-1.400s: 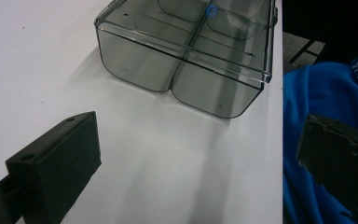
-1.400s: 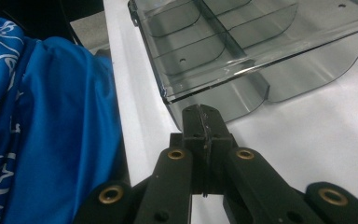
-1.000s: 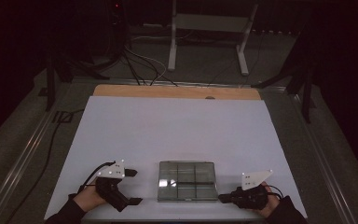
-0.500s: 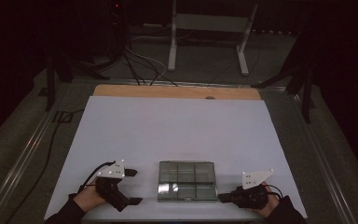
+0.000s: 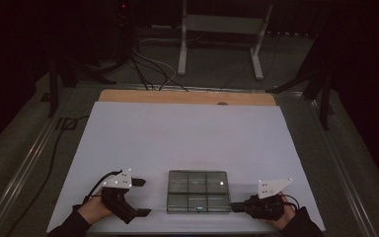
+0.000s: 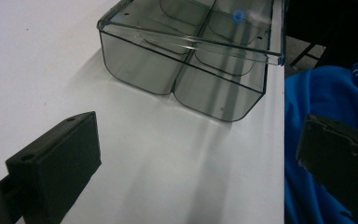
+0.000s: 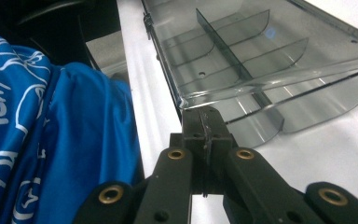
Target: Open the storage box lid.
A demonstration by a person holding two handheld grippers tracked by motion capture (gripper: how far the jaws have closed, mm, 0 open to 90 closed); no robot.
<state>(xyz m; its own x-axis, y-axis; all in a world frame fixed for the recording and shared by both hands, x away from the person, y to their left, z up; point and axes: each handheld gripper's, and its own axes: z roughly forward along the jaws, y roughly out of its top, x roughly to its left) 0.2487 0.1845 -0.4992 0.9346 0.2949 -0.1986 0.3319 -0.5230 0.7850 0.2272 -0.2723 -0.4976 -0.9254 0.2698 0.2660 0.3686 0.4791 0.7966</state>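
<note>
Looking down from the high view, I see the clear compartment box (image 5: 198,191) lying flat near the bottom centre of the frame, on the white table sheet (image 5: 187,133), close to the near edge. Its lid is down and the dividers show through it as a grid of small cells.

My left gripper (image 5: 140,196) sits at the lower left of that frame, just left of the box and apart from it. Its jaws stand wide: one tip points toward the box from higher in the frame, the other lies lower, near the sheet's edge. In the left gripper view the two black jaws sit at the bottom left and bottom right corners with bare white sheet between them, and the box (image 6: 191,60) fills the upper middle, its near corner rounded and its lid edge slightly overhanging. Nothing is between these jaws.

My right gripper (image 5: 235,207) is at the lower right of the high view, tips pointing left at the box's right lower corner. In the right gripper view its jaws (image 7: 204,122) are pressed together, pad against pad, with their tip right at the box's corner, just under the lid's rim; I cannot tell whether they touch it. A blue sleeve (image 7: 51,140) fills the left of that view.
</note>
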